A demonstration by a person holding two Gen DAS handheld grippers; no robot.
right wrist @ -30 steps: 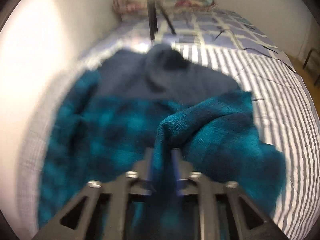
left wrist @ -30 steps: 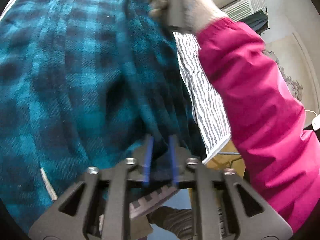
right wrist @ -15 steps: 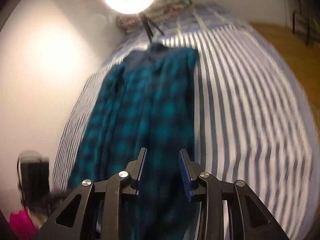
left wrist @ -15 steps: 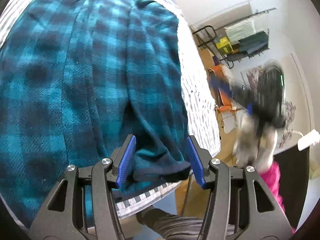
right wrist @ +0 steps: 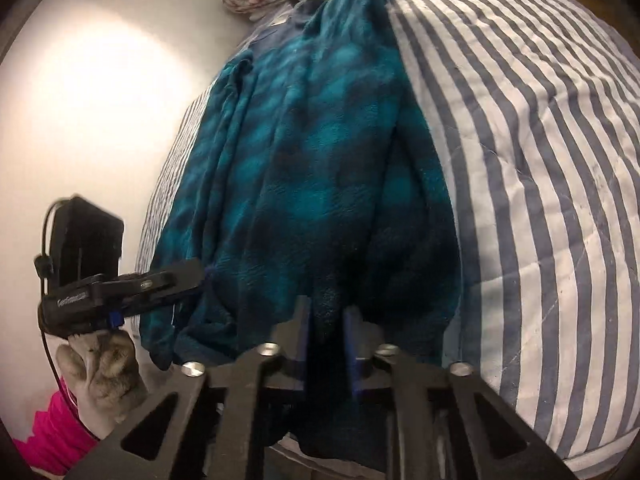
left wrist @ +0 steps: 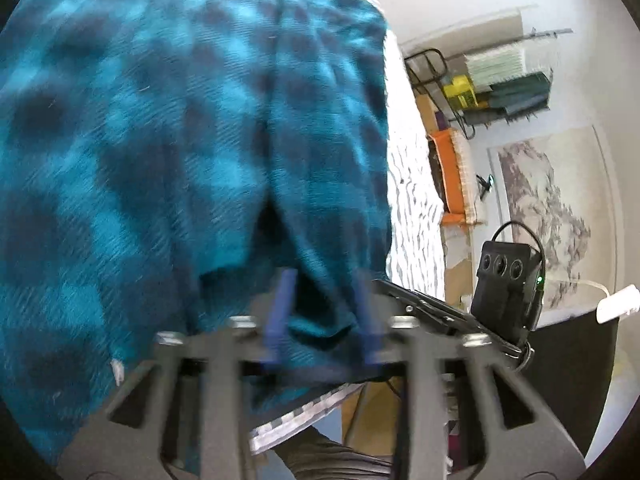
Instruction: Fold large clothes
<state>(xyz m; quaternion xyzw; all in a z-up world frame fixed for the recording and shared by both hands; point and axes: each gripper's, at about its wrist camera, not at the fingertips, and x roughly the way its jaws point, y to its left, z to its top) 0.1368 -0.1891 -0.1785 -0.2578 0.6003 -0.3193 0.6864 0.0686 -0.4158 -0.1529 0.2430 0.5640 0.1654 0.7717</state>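
We're holding a gripper in each hand at the near end of a teal-and-dark plaid fleece garment (right wrist: pixel 312 152), which is lying lengthwise on a bed w/ a blue-and-white striped quilt (right wrist: pixel 520 152). In the right wrist view, the garment is running from the near edge of the bed up toward the far end, bunched into long folds, w/ bare striped quilt to its right and a white wall (right wrist: pixel 100 112) to its left. Our right gripper (right wrist: pixel 326 340) is clamped on a dark fold at the garment's near hem, blue pads pressing the cloth from both sides. Our left gripper (left wrist: pixel 322 316) is blurred in its own view, but a wad of hem is sitting between its blue fingers (left wrist: pixel 280 312), which are closing in on it; whether they're fully gripping it we can't tell for sure. In the right wrist view, that left gripper (right wrist: pixel 196 276) is showing from the side at the garment's left edge, tips touching the fabric, held by a gray-gloved hand (right wrist: pixel 100 376) w/ a pink sleeve (right wrist: pixel 52 432) below. In the left wrist view, the right gripper's black camera box (left wrist: pixel 508 284) is sitting just beside the garment's right edge. Past the bed edge, a rack (left wrist: pixel 500 80) w/ folded items and an orange chair (left wrist: pixel 452 176) are standing near the far wall.
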